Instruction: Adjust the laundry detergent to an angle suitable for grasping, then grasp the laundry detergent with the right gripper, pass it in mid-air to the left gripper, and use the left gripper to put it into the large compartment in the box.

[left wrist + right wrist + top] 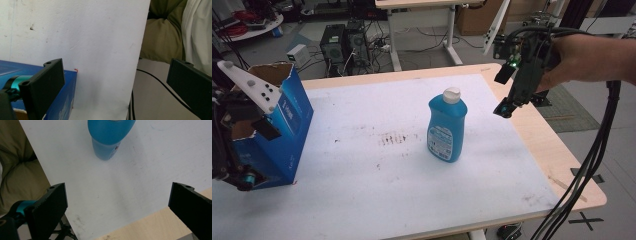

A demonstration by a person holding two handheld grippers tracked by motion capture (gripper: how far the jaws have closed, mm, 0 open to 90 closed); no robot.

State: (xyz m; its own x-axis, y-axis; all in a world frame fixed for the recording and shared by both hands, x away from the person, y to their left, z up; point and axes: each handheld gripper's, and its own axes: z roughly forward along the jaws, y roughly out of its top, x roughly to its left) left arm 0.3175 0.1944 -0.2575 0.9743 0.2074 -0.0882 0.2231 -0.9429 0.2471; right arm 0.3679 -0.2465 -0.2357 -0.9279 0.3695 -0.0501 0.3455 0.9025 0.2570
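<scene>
Bottle (pixel 446 126) of blue liquid with a white cap stands upright near the middle of the high view, on the white mat of the tabletop (pixel 362 200), untouched by either tool. Nearest the camera, at the lower left of that frame, the left tongs (pixel 243 177) hang beside the near lower corner of the blue box (pixel 282 125), whose top flaps are open; in the left gripper view their 2 black jaws stand wide apart with only the mat and the box's corner between them. Farther off, at the upper right of the frame, the right tongs (pixel 504 107) hover in the air, well apart from the bottle and tilted down toward it, jaws wide and empty in the right gripper view. Judging from this, no grasp has begun: the bottle appears yet to be picked up and, likely, carried to the open box, so nearly all the work is left.
</scene>
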